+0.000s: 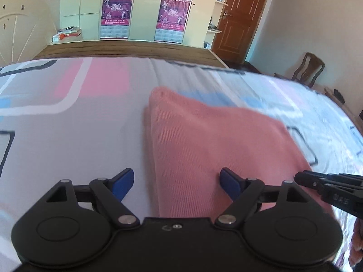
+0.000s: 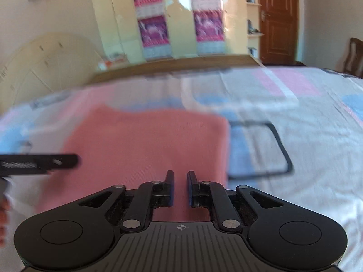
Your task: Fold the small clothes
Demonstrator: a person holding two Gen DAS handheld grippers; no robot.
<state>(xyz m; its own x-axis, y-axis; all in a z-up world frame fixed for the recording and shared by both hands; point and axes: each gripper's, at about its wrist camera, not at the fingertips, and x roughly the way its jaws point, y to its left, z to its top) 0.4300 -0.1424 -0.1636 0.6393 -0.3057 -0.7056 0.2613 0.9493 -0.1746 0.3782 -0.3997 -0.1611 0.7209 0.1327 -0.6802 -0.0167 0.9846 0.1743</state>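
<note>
Two black two-finger grippers hover over a salmon-pink ribbed knit garment (image 1: 204,140) lying flat on a bed sheet patterned in grey, pink and blue (image 1: 79,136). Left gripper (image 1: 177,184) is spread wide, its blue pads straddling the garment's left edge; right gripper (image 2: 180,188) is narrowed to a slim gap, gripping nothing.

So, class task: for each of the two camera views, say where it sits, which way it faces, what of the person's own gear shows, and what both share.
Left wrist: on the left gripper, jaws wide open, facing across the bed to the wardrobe; the right gripper enters at right.
Right wrist: on the right gripper, jaws slightly apart, same direction; the left one shows at left.
Shared: pink garment, bedsheet, door.
</note>
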